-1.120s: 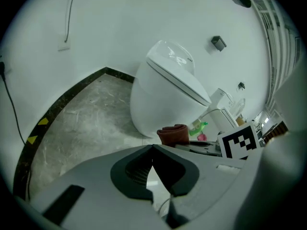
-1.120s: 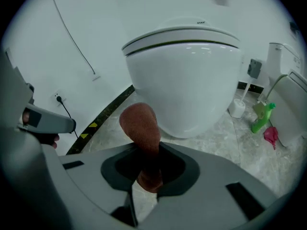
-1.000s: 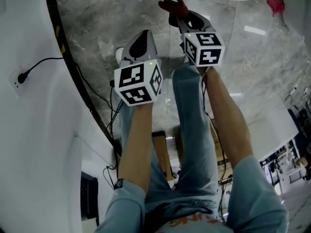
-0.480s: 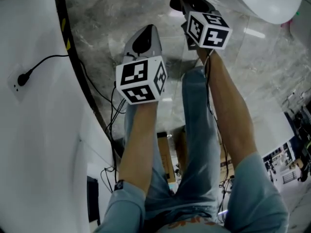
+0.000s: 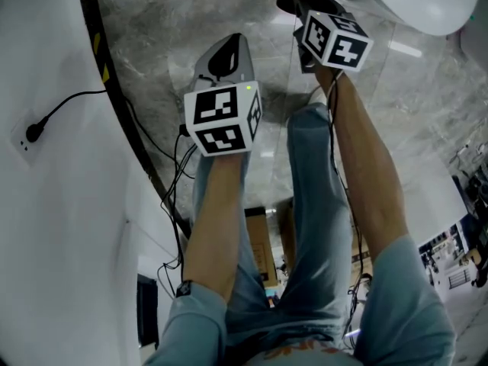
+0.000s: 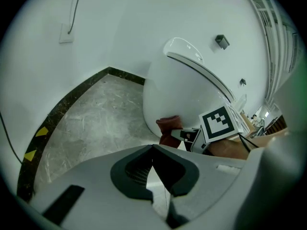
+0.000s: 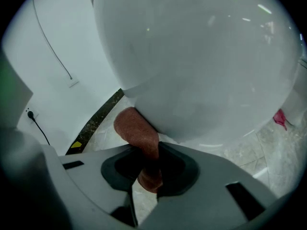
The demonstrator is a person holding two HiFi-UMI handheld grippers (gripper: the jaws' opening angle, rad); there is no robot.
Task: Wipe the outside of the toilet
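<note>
One cloth (image 7: 136, 128) pinched against the toilet (image 7: 201, 66).
Right gripper (image 7: 146, 169) clamps it; rubbing may tug it free. Left gripper (image 6: 156, 176) jaws together, empty.

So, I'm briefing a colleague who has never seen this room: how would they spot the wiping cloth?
Find the big white toilet bowl. Against its lower curve sits the cloth, pinched in the tongs of the right gripper. It is the only reddish-brown, soft, rolled thing among hard white and grey surfaces.
</note>
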